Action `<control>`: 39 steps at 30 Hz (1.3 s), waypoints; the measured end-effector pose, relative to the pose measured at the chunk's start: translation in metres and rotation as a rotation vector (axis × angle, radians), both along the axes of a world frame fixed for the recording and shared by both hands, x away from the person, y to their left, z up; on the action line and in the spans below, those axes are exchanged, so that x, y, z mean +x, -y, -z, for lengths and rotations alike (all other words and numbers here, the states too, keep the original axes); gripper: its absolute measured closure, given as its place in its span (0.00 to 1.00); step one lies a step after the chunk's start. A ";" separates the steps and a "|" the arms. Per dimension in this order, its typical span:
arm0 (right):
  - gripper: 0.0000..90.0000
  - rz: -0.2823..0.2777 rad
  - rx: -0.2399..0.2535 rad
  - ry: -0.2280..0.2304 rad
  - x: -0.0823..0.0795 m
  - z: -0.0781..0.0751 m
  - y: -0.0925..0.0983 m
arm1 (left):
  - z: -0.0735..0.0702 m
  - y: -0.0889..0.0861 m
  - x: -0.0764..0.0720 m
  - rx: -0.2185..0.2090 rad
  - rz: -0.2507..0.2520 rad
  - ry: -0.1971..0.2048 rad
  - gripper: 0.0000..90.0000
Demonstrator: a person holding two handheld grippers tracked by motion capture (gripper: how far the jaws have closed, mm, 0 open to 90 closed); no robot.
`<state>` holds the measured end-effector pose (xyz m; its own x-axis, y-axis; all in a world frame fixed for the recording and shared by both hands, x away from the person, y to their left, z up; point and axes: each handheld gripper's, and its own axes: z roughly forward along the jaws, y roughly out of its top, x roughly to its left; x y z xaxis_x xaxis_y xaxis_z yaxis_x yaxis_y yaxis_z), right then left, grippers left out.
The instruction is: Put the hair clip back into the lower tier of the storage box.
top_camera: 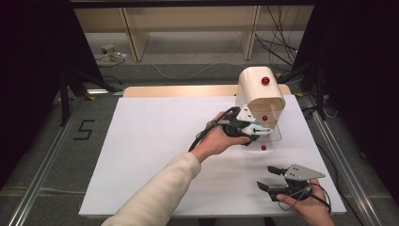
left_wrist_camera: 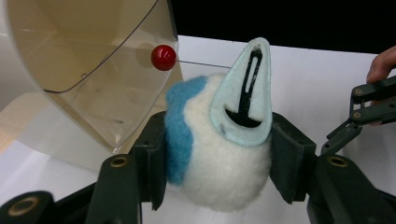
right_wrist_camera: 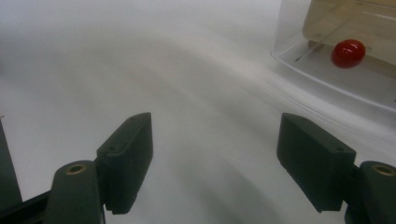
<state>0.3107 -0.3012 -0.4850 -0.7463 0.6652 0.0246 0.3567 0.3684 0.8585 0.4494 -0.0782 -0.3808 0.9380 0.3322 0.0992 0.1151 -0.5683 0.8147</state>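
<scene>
Your left gripper (left_wrist_camera: pixel 219 154) was clamped on a fluffy white plush toy with a blue patch and a pale blue felt ear or fin (left_wrist_camera: pixel 217 149); both black jaws pressed into its sides and squeezed the pile in. In the high view you held that gripper (top_camera: pixel 254 129) right at the mouth of the cream-coloured, rounded container with a clear smoke-tinted flap door (top_camera: pixel 260 92), above the white table top (top_camera: pixel 155 150) and towards its far right part. The toy itself was hard to pick out there, but the left gripper view put it just beside the lowered edge of the clear door (left_wrist_camera: pixel 93 70), not yet inside. A small red round knob (left_wrist_camera: pixel 163 57) sat on that door, close above the toy's blue side.

Your right gripper (top_camera: pixel 275 178) hung over the near right corner of the table, well apart from the container. Its jaws stood wide apart with nothing between them, just bare white surface (right_wrist_camera: pixel 187 93) beneath. Ahead of it, the right gripper view caught the clear door's edge and a red knob (right_wrist_camera: pixel 348 52).
</scene>
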 end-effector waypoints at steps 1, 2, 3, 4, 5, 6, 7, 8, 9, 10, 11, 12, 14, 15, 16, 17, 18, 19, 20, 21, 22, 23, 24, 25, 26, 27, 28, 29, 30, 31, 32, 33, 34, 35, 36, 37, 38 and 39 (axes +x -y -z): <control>0.31 0.000 -0.001 0.000 0.000 0.000 0.000 | 0.000 0.001 0.000 -0.002 0.000 0.002 0.52; 0.31 0.000 -0.002 -0.001 0.000 0.000 0.000 | 0.000 0.002 0.000 0.000 0.002 0.003 0.52; 0.31 0.000 0.000 -0.002 0.000 0.000 0.000 | 0.000 0.003 0.000 -0.001 0.004 0.000 0.52; 0.31 -0.002 -0.004 0.000 0.000 0.000 0.000 | 0.000 0.003 0.000 0.000 0.004 0.001 0.52; 0.31 -0.001 -0.001 0.000 0.000 0.000 0.000 | -0.001 0.004 0.000 0.000 0.006 0.001 0.52; 0.31 -0.001 -0.002 0.001 0.000 0.000 0.000 | 0.000 0.005 0.000 0.000 0.006 0.000 0.52; 0.31 0.000 -0.002 -0.001 0.000 0.000 0.000 | 0.000 0.005 0.001 0.001 0.005 -0.001 0.52; 0.31 0.000 -0.002 0.000 0.000 0.000 0.000 | 0.001 0.006 0.001 0.002 0.006 0.001 0.52; 0.31 0.000 -0.002 -0.001 0.000 0.000 0.000 | 0.001 0.006 0.001 0.004 0.006 -0.003 0.52; 0.31 -0.001 -0.002 0.000 0.000 0.000 0.000 | 0.002 0.007 0.001 0.005 0.003 -0.005 0.52; 0.31 -0.001 -0.002 0.000 0.000 0.000 0.000 | 0.002 0.007 0.002 0.006 0.005 -0.005 0.52; 0.31 -0.001 -0.001 0.001 0.000 0.000 0.000 | 0.003 0.008 0.002 0.003 0.002 -0.005 0.52; 0.31 -0.001 -0.002 0.000 0.000 0.000 0.000 | 0.004 0.009 0.002 0.002 0.002 -0.010 0.52; 0.31 -0.001 -0.002 -0.001 0.000 0.000 0.000 | 0.004 0.009 0.002 0.003 0.000 -0.009 0.52; 0.31 -0.001 -0.002 -0.001 0.000 0.000 0.000 | 0.004 0.010 0.002 0.003 0.003 -0.010 0.52; 0.31 -0.002 -0.001 -0.001 0.000 0.000 0.000 | 0.005 0.011 0.002 0.004 0.003 -0.010 0.52; 0.31 -0.002 -0.003 -0.001 0.000 0.000 0.000 | 0.006 0.011 0.002 0.007 0.002 -0.010 0.52; 0.31 -0.002 -0.001 0.000 0.000 0.000 0.000 | 0.006 0.012 0.002 0.008 0.003 -0.012 0.52; 0.31 -0.002 -0.001 0.000 0.000 0.000 0.000 | 0.007 0.013 0.003 0.005 0.001 -0.013 0.52; 0.31 -0.003 -0.002 0.000 0.000 0.000 0.000 | 0.007 0.014 0.003 0.002 -0.002 -0.014 0.52; 0.31 -0.003 -0.002 0.001 0.000 0.000 0.000 | 0.008 0.014 0.003 0.004 -0.001 -0.017 0.52; 0.31 -0.003 -0.002 0.000 0.000 0.000 0.000 | 0.008 0.015 0.003 0.007 0.001 -0.014 0.52; 0.31 -0.002 -0.001 0.001 0.000 0.000 0.000 | 0.008 0.016 0.003 0.008 0.001 -0.014 0.52; 0.31 -0.003 -0.002 0.000 0.000 0.000 0.000 | 0.008 0.017 0.003 0.007 0.000 -0.015 0.52; 0.31 -0.004 -0.002 0.000 0.000 0.000 0.001 | 0.009 0.017 0.003 0.010 0.000 -0.014 0.52; 0.31 -0.007 0.004 0.001 0.000 0.000 0.000 | 0.009 0.018 0.003 0.012 0.001 -0.014 0.52; 0.31 -0.002 0.009 0.000 0.000 0.000 0.000 | 0.010 0.019 0.004 0.013 -0.001 -0.015 0.52; 0.31 -0.002 0.010 -0.001 0.000 0.000 0.000 | 0.010 0.019 0.004 0.014 -0.001 -0.018 0.52; 0.31 -0.002 0.009 -0.001 0.000 0.000 0.000 | 0.010 0.020 0.004 0.014 -0.002 -0.018 0.52; 0.31 -0.005 0.006 0.001 0.000 0.000 0.000 | 0.010 0.021 0.004 0.014 0.000 -0.020 0.52; 0.31 -0.005 0.007 0.001 0.000 0.000 0.000 | 0.011 0.021 0.004 0.014 0.001 -0.018 0.52; 0.31 -0.005 0.007 0.001 0.000 0.000 0.000 | 0.011 0.022 0.004 0.017 0.002 -0.017 0.52; 0.31 -0.005 0.006 0.001 0.000 0.000 0.000 | 0.011 0.022 0.004 0.015 0.002 -0.018 0.52; 0.31 -0.005 0.006 0.001 0.000 0.000 0.000 | 0.012 0.023 0.004 0.017 0.000 -0.018 0.52; 0.31 -0.002 0.010 0.000 0.000 0.000 0.000 | 0.012 0.023 0.005 0.018 0.001 -0.019 0.52; 0.31 -0.006 0.008 0.002 0.000 0.000 0.000 | 0.013 0.023 0.005 0.022 0.000 -0.020 0.52; 0.31 -0.006 0.008 0.002 0.000 0.000 0.000 | 0.013 0.024 0.005 0.021 -0.002 -0.019 0.52; 0.31 -0.005 0.009 0.002 0.000 0.000 0.000 | 0.013 0.025 0.006 0.019 -0.005 -0.022 0.52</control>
<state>0.3110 -0.3016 -0.4853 -0.7500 0.6609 0.0285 0.3527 0.3630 0.8625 0.4549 -0.1027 -0.3942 0.9381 0.3355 0.0855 0.1357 -0.5834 0.8008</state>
